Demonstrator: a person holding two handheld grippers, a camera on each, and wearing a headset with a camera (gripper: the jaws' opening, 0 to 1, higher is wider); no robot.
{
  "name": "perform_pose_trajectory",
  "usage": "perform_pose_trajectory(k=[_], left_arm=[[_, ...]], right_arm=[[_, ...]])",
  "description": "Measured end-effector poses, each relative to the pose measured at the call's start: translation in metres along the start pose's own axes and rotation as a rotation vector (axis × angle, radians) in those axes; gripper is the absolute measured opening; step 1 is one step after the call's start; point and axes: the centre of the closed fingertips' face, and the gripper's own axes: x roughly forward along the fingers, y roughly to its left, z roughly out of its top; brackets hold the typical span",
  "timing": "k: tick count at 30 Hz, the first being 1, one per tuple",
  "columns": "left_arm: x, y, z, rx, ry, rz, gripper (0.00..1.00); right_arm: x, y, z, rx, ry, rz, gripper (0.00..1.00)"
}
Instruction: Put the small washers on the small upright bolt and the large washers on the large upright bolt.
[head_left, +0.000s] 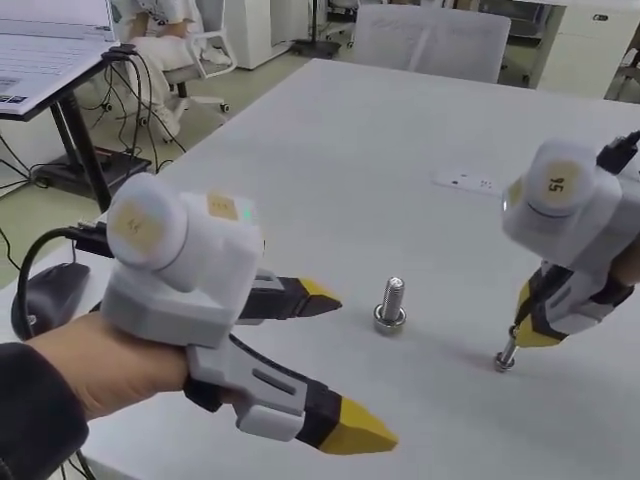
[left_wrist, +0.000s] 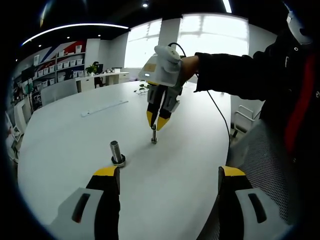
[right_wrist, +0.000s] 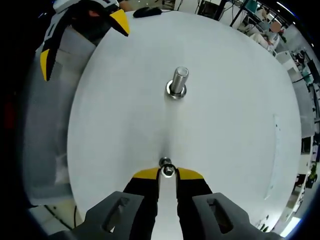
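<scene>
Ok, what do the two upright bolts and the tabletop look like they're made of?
Large bolt: bright silvery metal, likely steel, with glossy highlights and cut threads. Small bolt: the same silvery metal look, too small to say more. Tabletop: smooth matte white, perhaps laminate; can't confirm.

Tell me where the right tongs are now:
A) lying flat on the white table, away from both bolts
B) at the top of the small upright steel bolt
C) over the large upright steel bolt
B: the right tongs point down with their yellow tips at the top of the small upright steel bolt; the large upright steel bolt stands apart from them.
</scene>
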Motion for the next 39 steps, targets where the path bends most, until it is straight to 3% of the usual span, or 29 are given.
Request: perform_pose_trajectory(k=[16, 39], left_arm=[[0.001, 0.0, -0.001, -0.007, 0.005, -0.001, 0.8], [0.001, -0.001, -0.004, -0.013, 0.013, -0.004, 0.8]], right_arm=[[0.024, 0.005, -0.005, 0.019, 0.011, 0.041, 0.14], [0.032, 0.005, -0.008, 0.027, 0.003, 0.051, 0.18]])
